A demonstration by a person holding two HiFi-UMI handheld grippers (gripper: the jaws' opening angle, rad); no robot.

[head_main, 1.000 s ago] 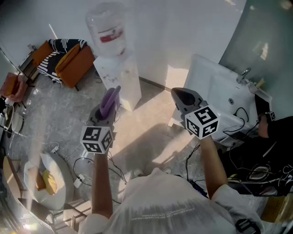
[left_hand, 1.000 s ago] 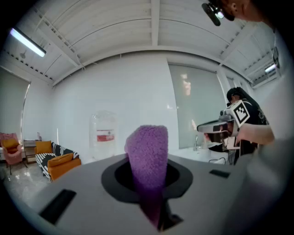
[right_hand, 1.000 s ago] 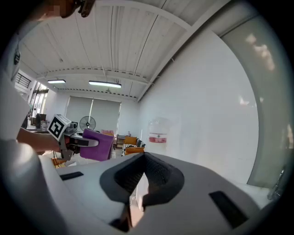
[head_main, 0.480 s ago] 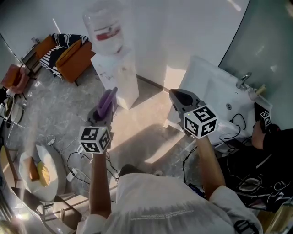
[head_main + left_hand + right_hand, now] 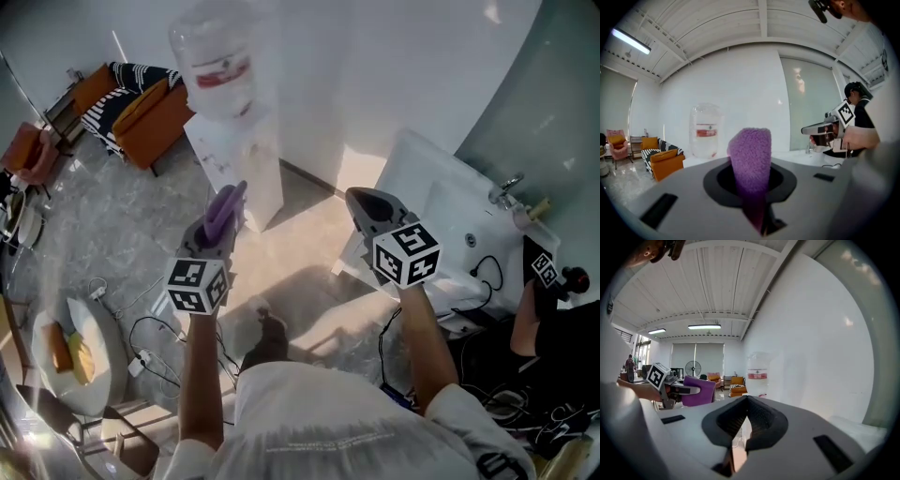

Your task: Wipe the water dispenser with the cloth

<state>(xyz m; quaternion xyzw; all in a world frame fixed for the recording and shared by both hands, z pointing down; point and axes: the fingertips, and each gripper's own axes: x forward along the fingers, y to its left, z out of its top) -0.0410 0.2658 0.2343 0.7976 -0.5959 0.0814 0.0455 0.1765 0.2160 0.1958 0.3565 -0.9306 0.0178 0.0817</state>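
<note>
The water dispenser (image 5: 241, 159) is a white cabinet by the wall with a clear bottle (image 5: 217, 64) on top. My left gripper (image 5: 225, 202) is shut on a purple cloth (image 5: 224, 210) and points at the dispenser from a short way off, not touching it. In the left gripper view the cloth (image 5: 751, 161) sticks up between the jaws, with the bottle (image 5: 706, 131) behind it. My right gripper (image 5: 371, 201) is shut with nothing in it and hangs to the right of the dispenser. In the right gripper view its jaws (image 5: 746, 403) meet, and the dispenser (image 5: 758, 376) stands ahead.
An orange sofa (image 5: 141, 111) with a striped cushion stands left of the dispenser. A white sink unit (image 5: 450, 220) with a faucet (image 5: 507, 187) is on the right, beside another person (image 5: 553, 319). Cables (image 5: 155, 342) lie on the floor, and a round table (image 5: 84, 375) stands at lower left.
The whole scene has shifted slightly as the person stepped toward the dispenser; a foot now shows on the floor. Both grippers keep their pose, and the cloth stays held.
</note>
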